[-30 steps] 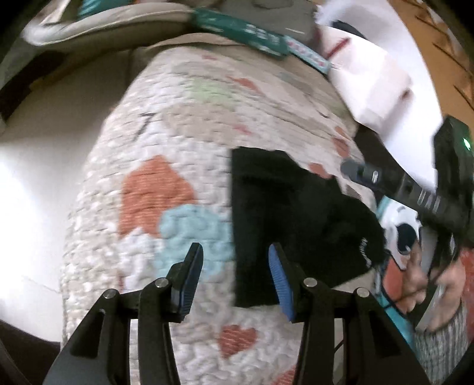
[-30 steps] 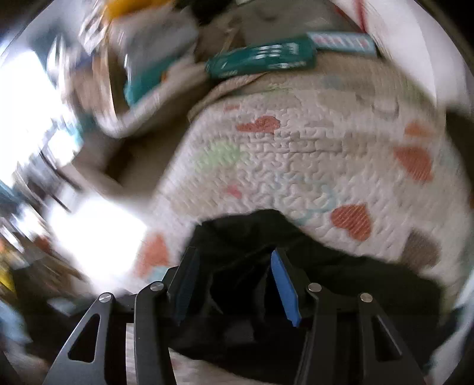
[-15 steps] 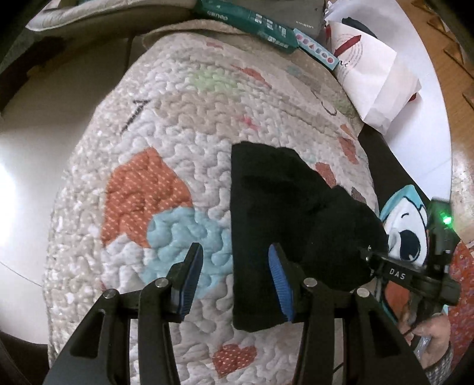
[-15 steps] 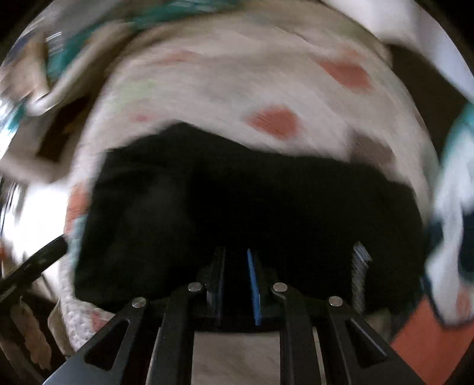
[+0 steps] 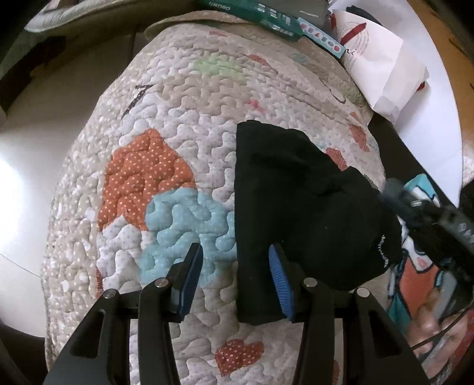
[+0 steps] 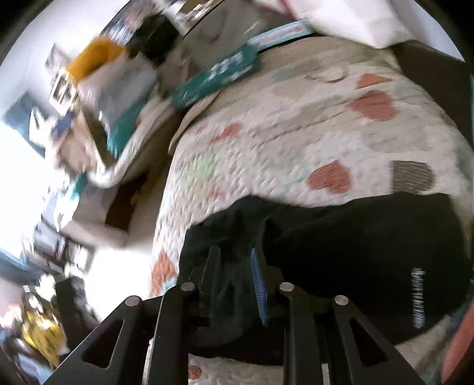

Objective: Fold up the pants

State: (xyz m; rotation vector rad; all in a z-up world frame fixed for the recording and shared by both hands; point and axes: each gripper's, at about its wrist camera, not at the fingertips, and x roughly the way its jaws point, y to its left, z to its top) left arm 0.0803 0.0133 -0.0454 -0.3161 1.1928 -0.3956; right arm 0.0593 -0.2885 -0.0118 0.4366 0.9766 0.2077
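The black pants (image 5: pixel 299 207) lie partly folded on a quilted bedspread (image 5: pixel 183 124) with heart patches. My left gripper (image 5: pixel 234 266) is open and empty, hovering just above the pants' near left edge, its right finger over the cloth. My right gripper (image 6: pixel 237 266) has its jaws a narrow gap apart over the black pants (image 6: pixel 355 242), with dark cloth between them; the view is blurred. The right gripper also shows in the left wrist view (image 5: pixel 426 219) at the pants' right end.
A teal box (image 5: pixel 260 11) and a white paper bag (image 5: pixel 379 68) lie at the far end of the quilt. A cartoon-print cloth (image 5: pixel 414 260) sits to the right. The floor (image 5: pixel 29 183) is left of the quilt's edge. Cluttered shelves (image 6: pixel 74 103) stand beyond.
My right gripper closed on the pants half a second ago and now has opened slightly and pulled back and up. The left gripper has barely moved.
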